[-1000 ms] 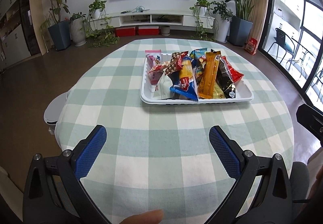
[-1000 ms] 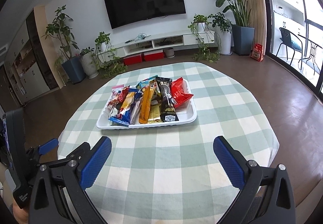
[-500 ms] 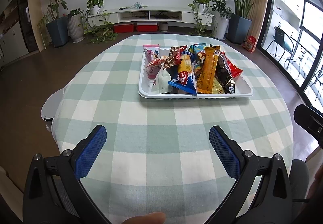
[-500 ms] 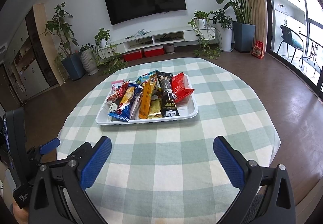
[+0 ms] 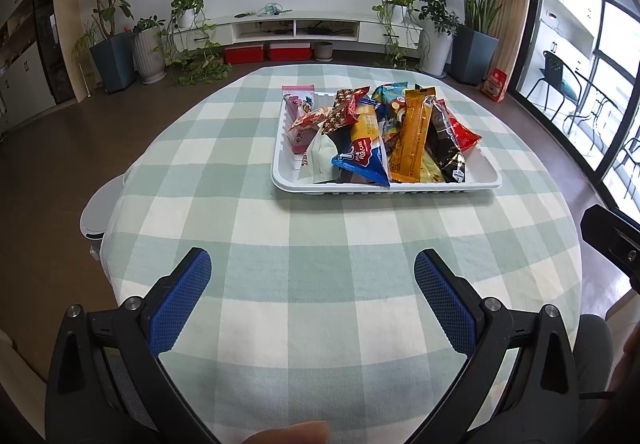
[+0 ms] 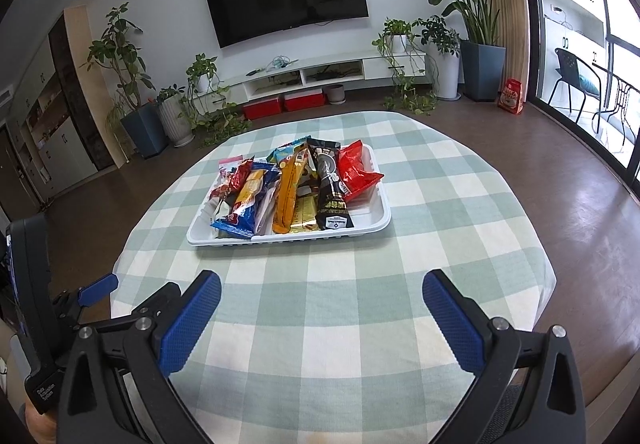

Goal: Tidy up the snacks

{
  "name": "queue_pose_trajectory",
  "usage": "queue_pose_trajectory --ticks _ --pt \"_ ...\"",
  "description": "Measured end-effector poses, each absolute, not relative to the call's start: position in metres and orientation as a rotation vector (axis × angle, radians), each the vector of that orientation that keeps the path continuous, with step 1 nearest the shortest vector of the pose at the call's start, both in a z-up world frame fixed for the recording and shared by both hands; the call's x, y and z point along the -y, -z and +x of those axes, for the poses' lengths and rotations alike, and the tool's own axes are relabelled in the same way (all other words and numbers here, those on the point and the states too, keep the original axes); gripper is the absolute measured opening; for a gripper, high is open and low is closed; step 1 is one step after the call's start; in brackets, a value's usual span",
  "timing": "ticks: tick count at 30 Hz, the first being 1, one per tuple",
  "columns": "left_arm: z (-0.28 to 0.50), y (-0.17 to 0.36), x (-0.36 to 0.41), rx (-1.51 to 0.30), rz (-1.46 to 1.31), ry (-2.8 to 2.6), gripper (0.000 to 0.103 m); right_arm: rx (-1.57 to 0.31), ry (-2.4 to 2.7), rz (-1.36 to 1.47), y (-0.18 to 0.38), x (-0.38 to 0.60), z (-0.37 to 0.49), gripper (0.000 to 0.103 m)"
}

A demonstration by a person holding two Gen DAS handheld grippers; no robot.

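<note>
A white tray (image 5: 486,180) sits on the far half of a round table with a green checked cloth (image 5: 312,244). It holds several snack packs in a loose heap, among them an orange bar (image 5: 412,136), a blue and yellow pack (image 5: 362,152), a red bag (image 5: 460,130) and a pink pack (image 5: 298,106). The tray also shows in the right wrist view (image 6: 372,222). My left gripper (image 5: 312,268) is open and empty over the near cloth. My right gripper (image 6: 322,290) is open and empty, well short of the tray.
Beyond the table stand a TV wall, a low white shelf (image 5: 296,28) and potted plants. A white round stool (image 5: 94,220) pokes out at the table's left edge. The left gripper's body (image 6: 28,284) shows at the left of the right wrist view.
Both grippers have tilted and drawn slightly nearer the table, so the tray sits a little lower in both views. Both stay open and the snacks have not moved.
</note>
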State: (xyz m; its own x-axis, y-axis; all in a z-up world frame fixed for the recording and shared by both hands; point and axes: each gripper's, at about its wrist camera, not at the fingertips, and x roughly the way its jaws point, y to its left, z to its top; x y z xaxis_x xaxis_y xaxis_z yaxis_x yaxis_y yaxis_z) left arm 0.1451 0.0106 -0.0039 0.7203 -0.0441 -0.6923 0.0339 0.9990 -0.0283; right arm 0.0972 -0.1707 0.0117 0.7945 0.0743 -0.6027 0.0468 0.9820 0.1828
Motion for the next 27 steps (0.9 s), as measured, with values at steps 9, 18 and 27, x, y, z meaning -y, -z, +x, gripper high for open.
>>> queue_pose_trajectory --ticks 9,18,27 --pt "0.146 0.006 -0.01 -0.765 -0.014 0.041 0.103 -0.678 -0.002 0.186 -0.001 0.175 0.097 0.103" --pt "0.146 0.006 -0.01 -0.765 -0.015 0.042 0.103 -0.722 0.017 0.183 0.005 0.176 0.1 0.103" --pt "0.146 0.006 -0.01 -0.766 -0.016 0.041 0.103 -0.748 0.022 0.185 0.007 0.175 0.103 0.103"
